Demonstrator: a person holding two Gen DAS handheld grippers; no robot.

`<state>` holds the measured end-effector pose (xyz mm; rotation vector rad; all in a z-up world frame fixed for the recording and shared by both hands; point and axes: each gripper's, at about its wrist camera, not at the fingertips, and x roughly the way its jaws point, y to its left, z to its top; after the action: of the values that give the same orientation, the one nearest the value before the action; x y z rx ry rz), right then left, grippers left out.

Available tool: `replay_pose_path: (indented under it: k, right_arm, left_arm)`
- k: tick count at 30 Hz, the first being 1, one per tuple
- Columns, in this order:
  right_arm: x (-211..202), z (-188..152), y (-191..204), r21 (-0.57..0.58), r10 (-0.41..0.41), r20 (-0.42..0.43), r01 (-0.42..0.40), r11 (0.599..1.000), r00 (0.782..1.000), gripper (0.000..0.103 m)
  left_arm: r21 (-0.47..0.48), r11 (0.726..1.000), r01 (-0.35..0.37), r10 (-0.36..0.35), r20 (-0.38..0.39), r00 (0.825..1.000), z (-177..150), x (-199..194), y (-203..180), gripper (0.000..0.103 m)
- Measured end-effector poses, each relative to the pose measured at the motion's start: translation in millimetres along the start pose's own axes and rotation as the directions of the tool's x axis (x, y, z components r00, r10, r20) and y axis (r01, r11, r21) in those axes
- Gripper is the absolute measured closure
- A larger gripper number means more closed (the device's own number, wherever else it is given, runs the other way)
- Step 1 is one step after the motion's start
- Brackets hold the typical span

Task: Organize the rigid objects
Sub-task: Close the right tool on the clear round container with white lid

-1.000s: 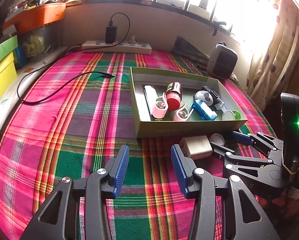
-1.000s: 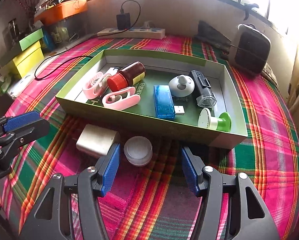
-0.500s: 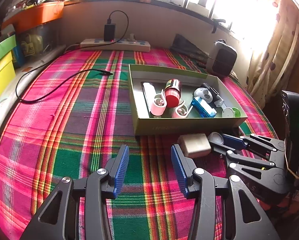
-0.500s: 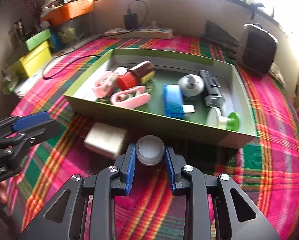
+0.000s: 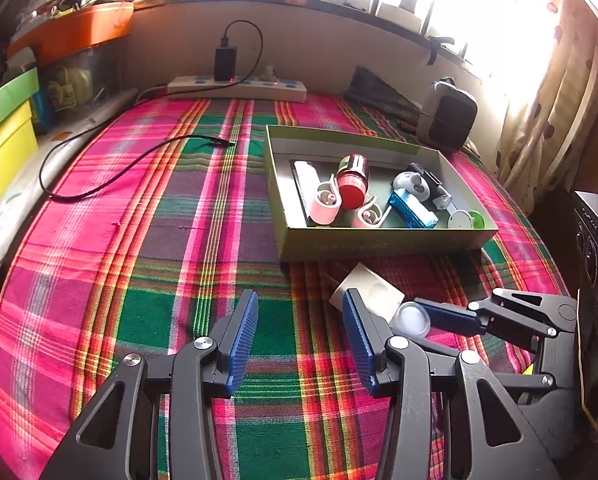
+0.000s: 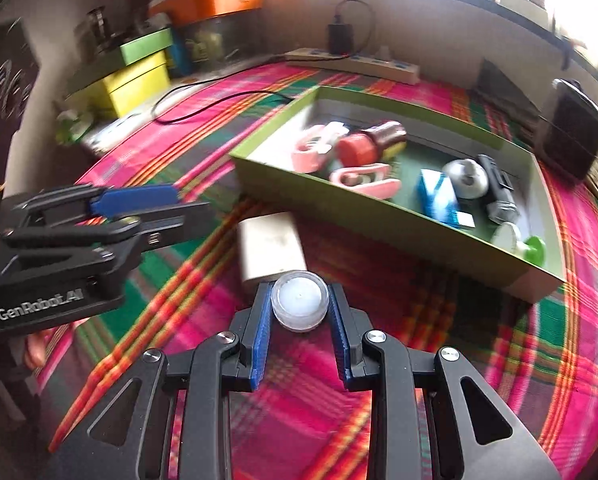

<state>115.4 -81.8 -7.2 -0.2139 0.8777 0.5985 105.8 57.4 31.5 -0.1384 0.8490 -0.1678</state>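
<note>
The right gripper (image 6: 299,308) is clenched on the small clear jar (image 6: 298,305), just in front of the green box (image 6: 399,226); next, judged: carry it over the near wall and release; the left gripper (image 5: 299,336) stands released, empty.

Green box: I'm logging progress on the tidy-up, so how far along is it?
Mostly filled: the green box already holds a red-capped bottle, pink clips, a blue stick and more. In hand: the right gripper is clamped on a small clear jar. Left: that jar and the beige block on the cloth.
</note>
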Motion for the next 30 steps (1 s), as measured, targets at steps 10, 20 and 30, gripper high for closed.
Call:
replay_pose_path:
  k: [10, 20, 30]
  right_arm:
    - [-12.4, 3.2, -17.2, 0.043, -0.023, 0.044, 0.021, 0.999, 0.999, 0.074]
    - [7.2, 13.6, -30.3, 0.077, -0.045, -0.003, 0.045, 0.996, 0.999, 0.074]
    - [3.2, 10.7, -21.1, 0.053, 0.005, 0.007, -0.006, 0.999, 1.0, 0.074]
  left_arm:
    - [-0.004, 1.0, -0.005, 0.005, -0.009, 1.0, 0.1, 1.6, 0.7, 0.06]
    - [-0.005, 1.0, 0.004, -0.004, -0.014, 1.0, -0.7, 3.1, 0.2, 0.06]
    - [-0.001, 1.0, 0.025, -0.025, -0.03, 0.999, -1.7, 5.5, -4.3, 0.06]
